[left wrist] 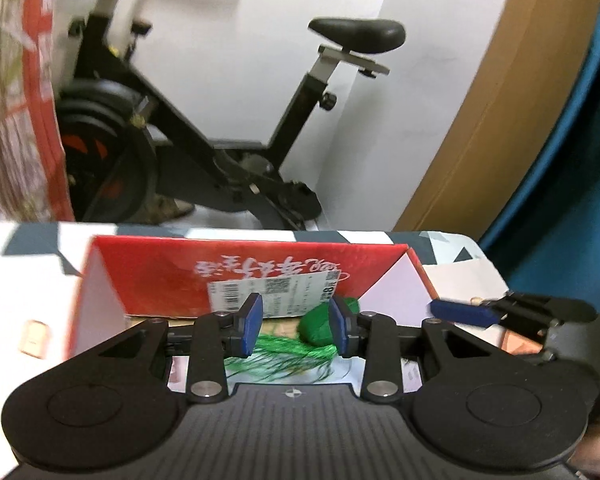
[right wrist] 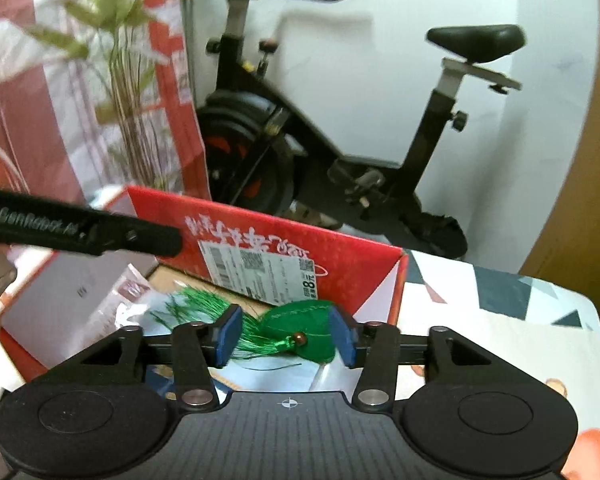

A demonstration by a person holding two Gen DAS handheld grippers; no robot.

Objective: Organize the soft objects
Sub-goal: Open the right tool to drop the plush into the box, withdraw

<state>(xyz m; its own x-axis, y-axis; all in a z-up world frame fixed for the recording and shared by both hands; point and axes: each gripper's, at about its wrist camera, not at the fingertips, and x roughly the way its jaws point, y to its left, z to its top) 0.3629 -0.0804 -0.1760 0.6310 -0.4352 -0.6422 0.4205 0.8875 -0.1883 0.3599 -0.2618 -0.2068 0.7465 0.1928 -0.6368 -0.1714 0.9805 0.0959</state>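
White walls and a black exercise bike point(left wrist: 204, 120) fill the background, and in front of the bike stands an open red box point(right wrist: 276, 248) on a table point(right wrist: 500, 320) covered in a triangle-patterned cloth. We take the box as our landmark.

Inside the box, against its far wall and below the white shipping label point(right wrist: 260, 272), lies a green stuffed pouch point(right wrist: 312, 326) with a bead and a long green tassel point(right wrist: 204, 304) trailing toward the box's left side, over some plastic-wrapped packets point(right wrist: 132, 292).

Our right gripper point(right wrist: 286, 338) hangs over the box's near edge with the pouch between its blue pads point(right wrist: 228, 334); the pads stand apart and neither clearly presses on the fabric, so we read it as spread, not pinching. Our left gripper point(left wrist: 294, 328) hovers over the same spot, its jaws also apart with nothing caught between them.

We judge the step in hand to be placing the pouch into the box, with the release at or near done. Next, we should lift both grippers straight clear of the box, minding that the loose tassel threads do not snag on a pad, then look for the next soft thing.
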